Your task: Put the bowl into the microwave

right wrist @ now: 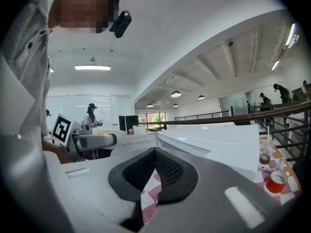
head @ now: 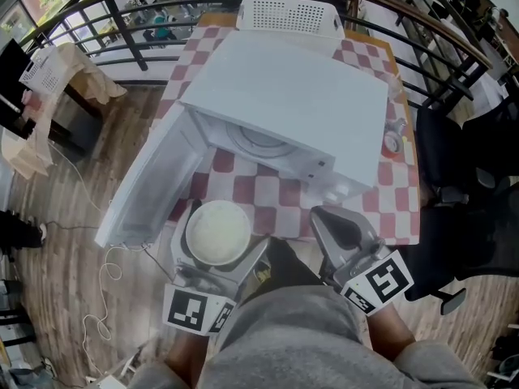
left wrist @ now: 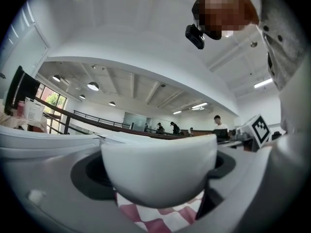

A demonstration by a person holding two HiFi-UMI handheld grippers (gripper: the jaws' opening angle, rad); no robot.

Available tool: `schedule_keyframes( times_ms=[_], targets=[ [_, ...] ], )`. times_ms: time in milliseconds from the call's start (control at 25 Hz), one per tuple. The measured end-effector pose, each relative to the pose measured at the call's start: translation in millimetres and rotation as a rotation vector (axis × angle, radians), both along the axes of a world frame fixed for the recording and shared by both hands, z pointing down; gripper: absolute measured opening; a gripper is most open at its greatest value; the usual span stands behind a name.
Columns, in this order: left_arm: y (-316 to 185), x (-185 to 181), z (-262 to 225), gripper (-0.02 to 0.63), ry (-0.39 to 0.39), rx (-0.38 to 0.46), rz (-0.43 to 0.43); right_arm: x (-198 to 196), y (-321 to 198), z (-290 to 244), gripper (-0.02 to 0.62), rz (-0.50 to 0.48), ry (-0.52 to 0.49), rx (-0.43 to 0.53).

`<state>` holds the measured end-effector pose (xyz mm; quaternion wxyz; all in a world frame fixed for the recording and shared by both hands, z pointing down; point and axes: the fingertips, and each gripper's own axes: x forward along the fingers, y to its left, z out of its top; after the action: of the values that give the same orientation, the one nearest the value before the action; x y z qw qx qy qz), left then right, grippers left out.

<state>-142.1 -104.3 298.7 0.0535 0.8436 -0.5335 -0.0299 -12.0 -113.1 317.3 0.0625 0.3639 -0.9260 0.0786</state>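
Observation:
A white bowl [head: 217, 232] is held in my left gripper [head: 212, 250], whose jaws are shut on its sides just in front of the table's near edge; in the left gripper view the bowl [left wrist: 159, 169] fills the space between the jaws. The white microwave [head: 300, 104] stands on the checkered table, its door [head: 150, 181] swung open to the left, with the round turntable [head: 259, 140] visible inside. My right gripper [head: 345, 232] hovers right of the bowl, near the microwave's front corner; its pads [right wrist: 167, 169] touch with nothing between them.
A red-and-white checkered cloth [head: 268, 197] covers the table. A white perforated basket [head: 290, 14] sits behind the microwave. Small items [head: 395, 136] lie at the table's right edge, a red cup [right wrist: 277, 181] among them. A black chair [head: 462, 185] stands right; railing behind.

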Motion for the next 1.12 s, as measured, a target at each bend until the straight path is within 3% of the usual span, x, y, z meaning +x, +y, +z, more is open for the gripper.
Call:
schedule_keyframes(
  times_ms=[520,1120],
  targets=[
    [-68.3,13.7,39.1,0.529,-0.039,-0.056,0.031,-11.5,-37.5,11.6,0.0,-0.017,-0.029,-0.042],
    [-163.1,33.7,142.9,0.529,-0.201,-0.164,0.079,-40.9,-68.4,33.3,0.0,-0.054,-0.075,-0.108]
  ],
)
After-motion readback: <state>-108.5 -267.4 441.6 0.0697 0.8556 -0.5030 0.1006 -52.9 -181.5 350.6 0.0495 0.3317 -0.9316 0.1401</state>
